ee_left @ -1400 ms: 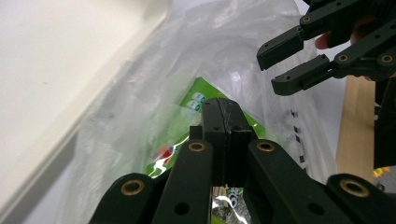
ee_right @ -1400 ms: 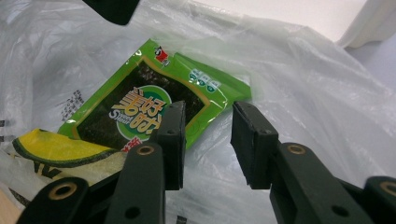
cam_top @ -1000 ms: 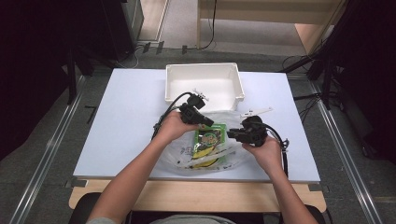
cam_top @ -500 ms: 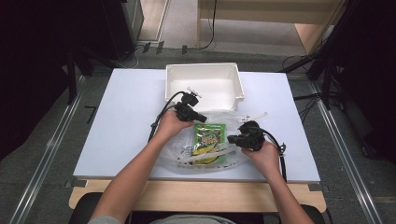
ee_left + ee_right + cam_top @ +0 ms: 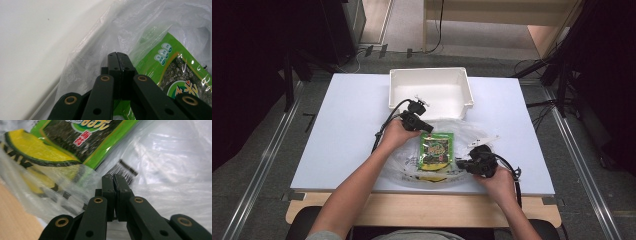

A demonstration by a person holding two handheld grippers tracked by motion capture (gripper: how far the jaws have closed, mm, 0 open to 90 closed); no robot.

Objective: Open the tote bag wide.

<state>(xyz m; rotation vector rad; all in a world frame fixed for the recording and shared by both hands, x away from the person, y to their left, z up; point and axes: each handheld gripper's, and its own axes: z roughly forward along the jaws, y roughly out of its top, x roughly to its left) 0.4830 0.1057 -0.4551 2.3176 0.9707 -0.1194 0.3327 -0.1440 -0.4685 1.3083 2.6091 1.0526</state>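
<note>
High view: both grippers, left and right, jaws clenched on a clear plastic bag; thin film could tear if pulled apart.

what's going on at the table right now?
A person is working a clear plastic bag with a handheld gripper in each hand. The left gripper has its jaws shut at the bag's far edge, near the white bin; whether film is pinched between them is hard to tell. The right gripper has just closed at the bag's near right side. A green snack packet and a yellow packet lie inside the bag, flat on the table.
</note>
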